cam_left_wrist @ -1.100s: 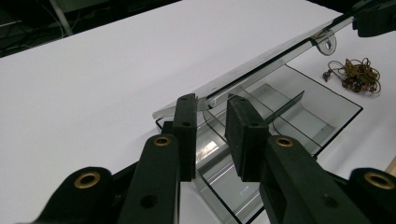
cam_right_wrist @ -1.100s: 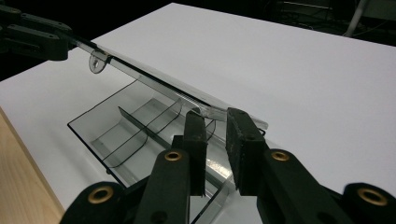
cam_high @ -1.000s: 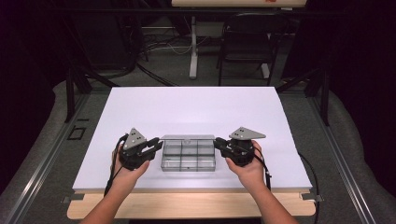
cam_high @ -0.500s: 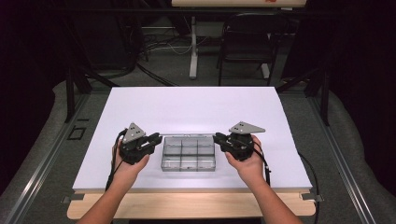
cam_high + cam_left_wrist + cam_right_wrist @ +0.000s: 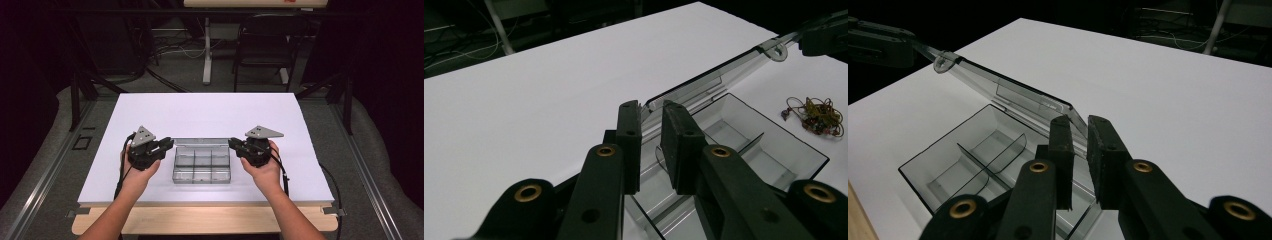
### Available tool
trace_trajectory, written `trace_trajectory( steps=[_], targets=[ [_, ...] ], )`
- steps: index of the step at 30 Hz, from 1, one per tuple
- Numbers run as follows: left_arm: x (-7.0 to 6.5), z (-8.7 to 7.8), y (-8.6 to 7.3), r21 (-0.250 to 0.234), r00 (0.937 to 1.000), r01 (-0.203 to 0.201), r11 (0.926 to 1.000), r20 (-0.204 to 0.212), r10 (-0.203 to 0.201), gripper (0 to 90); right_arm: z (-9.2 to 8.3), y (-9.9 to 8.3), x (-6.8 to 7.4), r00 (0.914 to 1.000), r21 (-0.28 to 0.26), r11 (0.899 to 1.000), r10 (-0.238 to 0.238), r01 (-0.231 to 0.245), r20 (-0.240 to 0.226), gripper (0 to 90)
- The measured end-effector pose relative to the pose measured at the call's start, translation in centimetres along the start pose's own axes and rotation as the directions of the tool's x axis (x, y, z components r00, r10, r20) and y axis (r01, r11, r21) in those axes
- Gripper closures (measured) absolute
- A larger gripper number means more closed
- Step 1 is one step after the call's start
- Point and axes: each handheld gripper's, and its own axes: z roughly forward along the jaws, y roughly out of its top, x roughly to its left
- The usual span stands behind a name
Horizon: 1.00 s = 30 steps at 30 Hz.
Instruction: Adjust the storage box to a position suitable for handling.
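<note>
Both grippers are in on the clear compartment box (image 5: 201, 164), which sits on the white table (image 5: 210, 112) close to its near edge, about midway along it. The left gripper (image 5: 167, 144) has come in at the box's far left corner and the right gripper (image 5: 233, 144) at the far right corner, one hand per end, so the wide lid (image 5: 200, 142) goes up evenly instead of twisting. In the left gripper view the jaws have just been closing, and the lid's (image 5: 719, 80) thin clear edge runs between the pads (image 5: 629, 135); they look clamped on it, though the last sliver of gap is hard to read. Same story in the right gripper view: the jaws have just been narrowing, and the lid (image 5: 1013, 92) passes between the pads (image 5: 1062, 145), nipped by its corner. The lid stands tilted, hinged along the far side, propped half open over the empty compartments (image 5: 983, 160) and their dividers. My read is that this is mid-opening or mid-closing, and the two-corner hold is there to keep a flimsy plastic flap under control. In the left gripper view, a small tangle of thin wire (image 5: 816, 114) lies on the table just beside the box, well clear of the jaws.
</note>
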Motion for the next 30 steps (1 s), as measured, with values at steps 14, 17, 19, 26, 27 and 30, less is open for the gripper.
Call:
trace_trajectory(
  steps=[14, 17, 19, 26, 27, 30],
  targets=[
    [0.9, 0.6, 0.4, -0.001, 0.9992, 0.038, 0.9993, 0.015, -0.038, 78.0, 0.3, 0.5, -0.5, 0.9996, -0.012, 1.000, 0.027, -0.027, 0.011, 85.8],
    [1.1, 0.7, 0.4, 0.002, 0.9989, 0.044, 0.9990, 0.013, -0.044, 77.5, 0.4, 0.7, -0.5, 0.9995, -0.012, 1.000, 0.028, -0.028, 0.014, 85.8],
    [1.2, 0.9, 0.3, 0.005, 0.9988, 0.047, 0.9989, 0.015, -0.047, 77.4, 0.5, 0.7, -0.6, 0.9994, -0.017, 0.999, 0.033, -0.032, 0.015, 85.9],
    [1.6, 1.4, 0.4, 0.012, 0.9977, 0.060, 0.9981, 0.029, -0.061, 78.1, 0.7, 1.0, -0.8, 0.9990, -0.019, 0.999, 0.042, -0.041, 0.015, 85.8],
    [1.6, 1.5, 0.4, 0.011, 0.9978, 0.061, 0.9981, 0.026, -0.061, 78.9, 0.7, 1.0, -0.9, 0.9991, -0.015, 0.999, 0.041, -0.041, 0.013, 85.8],
    [1.8, 1.7, 0.5, 0.018, 0.9980, 0.060, 0.9980, 0.020, -0.061, 81.3, 0.8, 1.1, -0.9, 0.9989, -0.018, 0.999, 0.046, -0.045, 0.013, 85.6]
  ],
)
